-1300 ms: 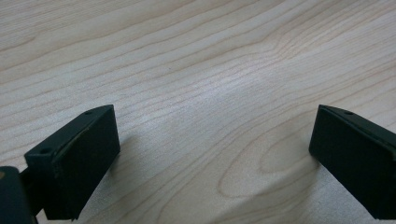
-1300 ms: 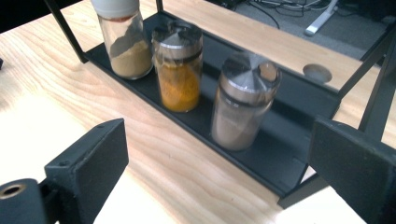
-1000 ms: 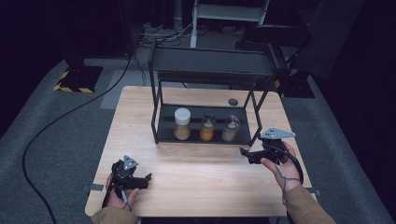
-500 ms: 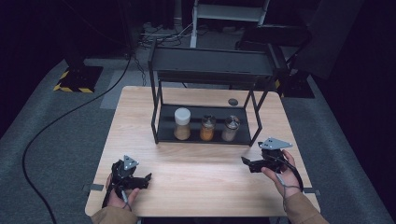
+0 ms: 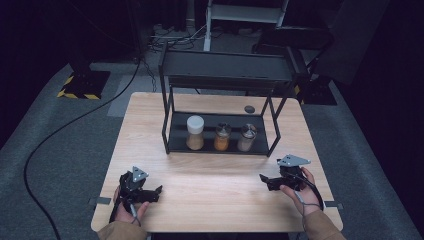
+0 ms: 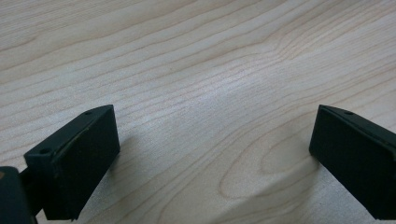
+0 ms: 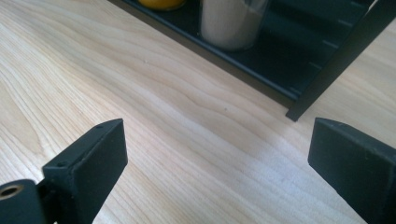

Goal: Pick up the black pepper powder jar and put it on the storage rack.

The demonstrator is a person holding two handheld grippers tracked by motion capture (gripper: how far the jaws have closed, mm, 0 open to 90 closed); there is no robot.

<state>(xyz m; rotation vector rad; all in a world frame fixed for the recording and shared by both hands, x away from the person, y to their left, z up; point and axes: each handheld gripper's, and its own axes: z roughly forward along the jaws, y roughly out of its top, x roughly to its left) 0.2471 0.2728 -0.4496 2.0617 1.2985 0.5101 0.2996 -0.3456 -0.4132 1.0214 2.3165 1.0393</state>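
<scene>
While both hands rest low on the near part of the table, the left gripper sits by the near left corner and the right gripper by the near right edge, well apart from each other. Each is held by a hand coming in from the bottom of the high view.

Seen along the left gripper, its jaws stand wide apart with bare wood grain between them, and nothing is held. The right gripper likewise has its jaws spread wide over bare wood, holding nothing.

On the far half of the table stands a black rack with a lower shelf and an upper tray. Three jars stand in a row on the lower shelf: a white-lid jar at the left, an orange jar in the middle, and a pale jar at the right. In the right gripper view the pale jar rises just beyond the jaws, on the rack shelf, with the orange jar beside it at the top edge; a rack leg meets the table near the right jaw. A small dark disc lies on the table behind the rack.
</scene>
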